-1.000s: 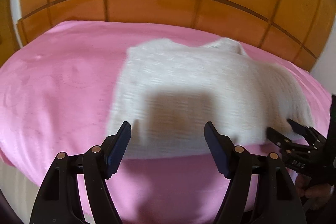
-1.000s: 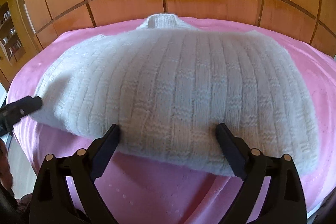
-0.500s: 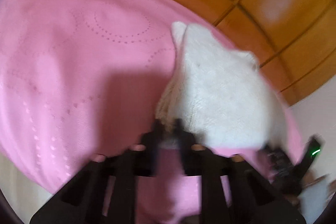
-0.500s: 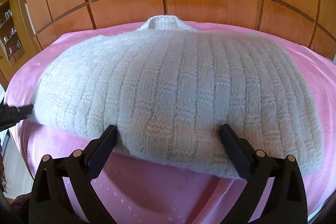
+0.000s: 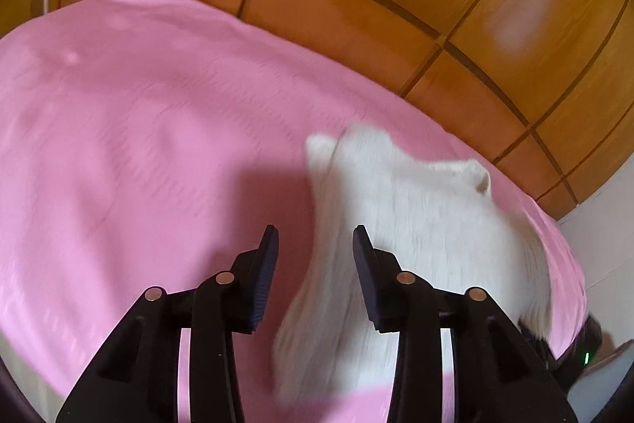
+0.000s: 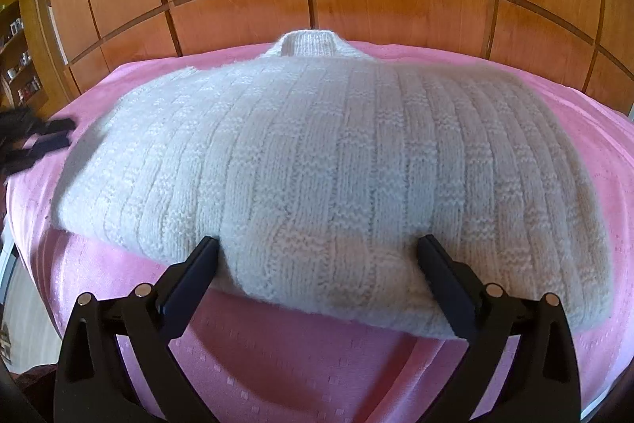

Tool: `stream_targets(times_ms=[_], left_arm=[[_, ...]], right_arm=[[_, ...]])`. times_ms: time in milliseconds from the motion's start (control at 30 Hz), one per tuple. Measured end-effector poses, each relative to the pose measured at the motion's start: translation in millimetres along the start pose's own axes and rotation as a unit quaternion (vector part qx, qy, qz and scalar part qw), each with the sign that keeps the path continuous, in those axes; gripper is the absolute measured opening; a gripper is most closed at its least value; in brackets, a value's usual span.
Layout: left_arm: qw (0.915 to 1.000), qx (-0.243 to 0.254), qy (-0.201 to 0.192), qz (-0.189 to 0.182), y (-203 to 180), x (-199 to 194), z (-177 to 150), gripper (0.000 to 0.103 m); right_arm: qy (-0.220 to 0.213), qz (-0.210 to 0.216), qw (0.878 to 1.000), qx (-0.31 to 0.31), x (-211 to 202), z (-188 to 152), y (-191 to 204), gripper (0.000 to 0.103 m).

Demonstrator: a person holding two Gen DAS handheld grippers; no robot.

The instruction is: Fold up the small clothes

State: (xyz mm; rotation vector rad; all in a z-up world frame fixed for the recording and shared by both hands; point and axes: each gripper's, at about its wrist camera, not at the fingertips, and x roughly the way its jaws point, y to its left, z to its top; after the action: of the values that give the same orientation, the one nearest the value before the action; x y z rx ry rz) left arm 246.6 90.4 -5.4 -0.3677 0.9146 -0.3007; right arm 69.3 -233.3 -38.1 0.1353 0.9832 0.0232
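Sweater (image 6: 317, 165) collar only right-view.

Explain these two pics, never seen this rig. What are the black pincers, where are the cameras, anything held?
No robot arm: a person holds a two-finger gripper in each hand, with a fisheye camera on each looking along the fingers. One picture is from the left gripper, which has just been opening, with the sweater's edge between its fingers but not pinched. The other is from the right gripper, wide open around the hem. A white knitted sweater lies on a pink cloth. Nothing is held.
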Motion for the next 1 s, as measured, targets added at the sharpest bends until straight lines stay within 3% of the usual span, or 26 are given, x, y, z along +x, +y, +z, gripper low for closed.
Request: stream_targets(times_ms=[200, 267, 333, 433, 600, 767, 833, 900, 1000], left_arm=[[0.9992, -0.019, 0.033, 0.016, -4.1, 55.8, 31.8, 0.034], [0.9975, -0.005, 0.035, 0.062, -7.1, 68.2, 27.3, 0.031], [0.9966, 0.004, 0.034, 0.075, -7.9, 77.4, 23.0, 0.031], [0.9940, 0.031, 0.013, 0.104, -15.8, 74.3, 16.9, 0.034], [0.9894, 0.033, -0.027, 0.139, -27.7, 44.4, 8.8, 0.046], [0.9865, 0.077, -0.068, 0.127, -56.7, 7.5, -13.8, 0.052], [0.9846, 0.098, -0.081, 0.120, -71.6, -1.6, -23.8, 0.053], [0.9837, 0.112, -0.087, 0.110, -82.6, -7.3, -31.9, 0.062], [0.9823, 0.136, -0.089, 0.094, -100.3, -11.1, -43.8, 0.062]], right_arm=[[-0.001, -0.005, 1.000, 0.000, 0.3, -0.9, 2.5, 0.100], [-0.002, -0.006, 1.000, 0.001, 0.6, -1.3, 3.4, 0.100], [-0.002, -0.007, 1.000, 0.000, 0.8, -1.7, 3.9, 0.100], [-0.001, -0.010, 1.000, 0.000, 1.5, -1.7, 5.2, 0.101], [0.007, -0.004, 1.000, -0.001, -1.1, 1.2, 4.8, 0.101], [0.019, 0.012, 1.000, 0.004, -14.6, 15.5, -6.1, 0.100], [0.000, 0.010, 1.000, 0.017, -28.6, 25.0, -18.2, 0.100], [-0.020, 0.000, 0.999, 0.033, -43.4, 34.5, -35.4, 0.100], [-0.041, -0.021, 0.996, 0.074, -58.3, 45.0, -73.0, 0.100]])
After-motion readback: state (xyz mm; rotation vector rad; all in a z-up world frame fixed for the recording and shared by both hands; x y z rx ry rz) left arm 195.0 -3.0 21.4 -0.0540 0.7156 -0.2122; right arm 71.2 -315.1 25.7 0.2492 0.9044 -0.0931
